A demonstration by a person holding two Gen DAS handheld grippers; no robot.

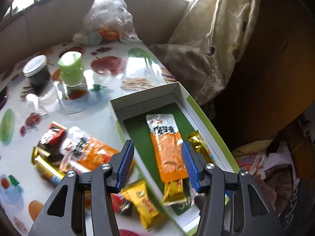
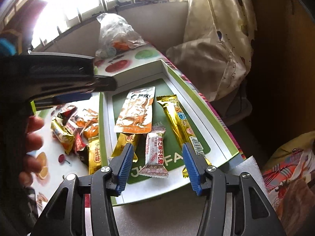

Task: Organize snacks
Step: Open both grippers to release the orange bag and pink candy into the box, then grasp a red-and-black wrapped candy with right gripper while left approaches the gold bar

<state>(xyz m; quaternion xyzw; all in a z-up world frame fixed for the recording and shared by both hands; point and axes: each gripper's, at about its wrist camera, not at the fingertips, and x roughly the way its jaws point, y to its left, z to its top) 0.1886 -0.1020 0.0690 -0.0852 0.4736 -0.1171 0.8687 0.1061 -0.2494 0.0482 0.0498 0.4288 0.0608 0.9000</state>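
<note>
A shallow white box with a green floor [image 1: 178, 90] [image 2: 226, 147] lies on the table's right side. In it lie an orange-and-white snack packet [image 1: 167, 145] [image 2: 135, 110], a long gold bar [image 1: 198, 141] [image 2: 177, 118], a small yellow packet [image 1: 173, 192] [image 2: 124, 143] and a white candy [image 2: 155, 153]. A pile of loose snacks [image 1: 74, 153] [image 2: 74, 133] lies on the table left of the box. My left gripper [image 1: 157, 163] is open and empty above the box's left part. My right gripper [image 2: 157, 165] is open and empty above the box's near end.
A fruit-print tablecloth [image 1: 110, 63] covers the table. On it stand a dark jar with a white lid [image 1: 37, 72], a green cup [image 1: 70, 68] and a clear plastic bag [image 1: 110, 13] [image 2: 116, 33]. A curtain [image 1: 222, 29] hangs to the right. The left hand and its gripper body [image 2: 49, 78] fill the right wrist view's left side.
</note>
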